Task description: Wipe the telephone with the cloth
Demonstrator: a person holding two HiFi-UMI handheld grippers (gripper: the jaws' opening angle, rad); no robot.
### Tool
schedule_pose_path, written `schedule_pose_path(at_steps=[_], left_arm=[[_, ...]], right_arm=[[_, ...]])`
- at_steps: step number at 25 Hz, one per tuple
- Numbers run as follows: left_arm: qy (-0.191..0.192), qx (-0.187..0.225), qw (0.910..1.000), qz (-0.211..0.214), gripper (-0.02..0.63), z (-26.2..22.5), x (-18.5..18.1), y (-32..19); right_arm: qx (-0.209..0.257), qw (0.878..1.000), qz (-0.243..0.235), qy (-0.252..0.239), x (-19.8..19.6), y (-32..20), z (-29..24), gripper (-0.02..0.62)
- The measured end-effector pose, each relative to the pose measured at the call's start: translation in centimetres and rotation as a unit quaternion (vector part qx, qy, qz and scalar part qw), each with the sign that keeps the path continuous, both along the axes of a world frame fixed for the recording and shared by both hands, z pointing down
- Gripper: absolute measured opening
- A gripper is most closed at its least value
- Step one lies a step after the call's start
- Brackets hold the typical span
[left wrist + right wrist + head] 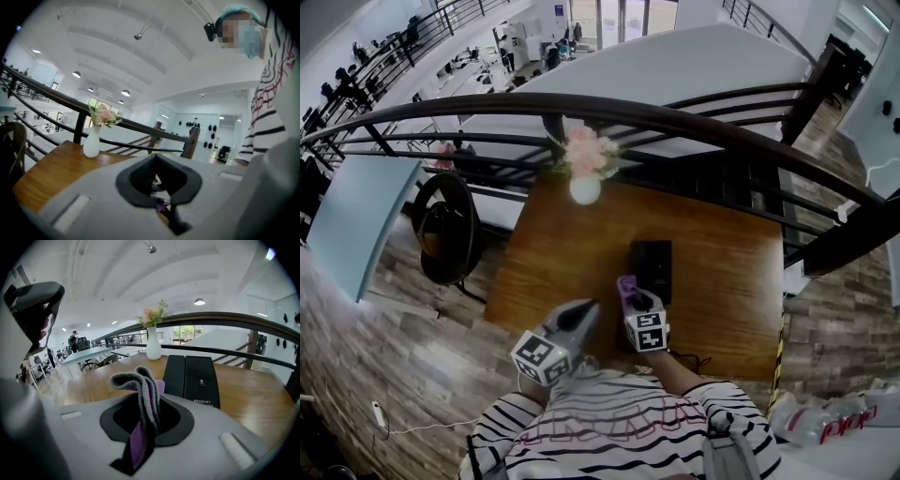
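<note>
Telephone: black, flat and oblong, with a seam running down its length and small pale print near its close end
Telephone pose: lying flat on the wooden worktop, long side running away from the person
Cloth: purple on one face, grey knit on the other, folded over at the top
Cloth state: pinched between the jaws of the right gripper, standing up out of them
Cloth place: by the telephone's near left corner; contact cannot be told

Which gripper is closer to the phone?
Right. The right gripper, holding the cloth, is right by the near left corner of the phone. The left gripper is farther back, off to the phone's left.
</note>
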State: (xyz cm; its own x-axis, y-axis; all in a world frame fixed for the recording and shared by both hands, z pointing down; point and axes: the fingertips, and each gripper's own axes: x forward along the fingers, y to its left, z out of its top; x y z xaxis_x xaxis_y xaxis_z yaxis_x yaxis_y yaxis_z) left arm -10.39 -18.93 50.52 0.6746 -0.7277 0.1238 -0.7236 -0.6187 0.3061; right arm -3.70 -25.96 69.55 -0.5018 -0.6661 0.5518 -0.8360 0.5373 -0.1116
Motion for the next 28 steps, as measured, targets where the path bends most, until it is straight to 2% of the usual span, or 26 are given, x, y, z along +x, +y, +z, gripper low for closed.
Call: schedule_pose_path(at_steps=[5,15,28], left_arm=[[0.003,-0.001,1.0,0.005,0.002,0.0,0.9,-0.3],[0.006,-0.001,1.0,0.007,0.002,0.0,2.5,-0.8],[0.013,0.0,0.9997,0.02,0.002,0.3,5.0,-1.8]], right_arm=[[0.002,1.0,-0.021,0.011,0.0,0.1,0.0,0.054],[0.003,1.0,-0.025,0.015,1.5,0.3,0.1,0.054],[0.005,0.998,0.05,0.024,8.9,-1.2,0.6,0.054]])
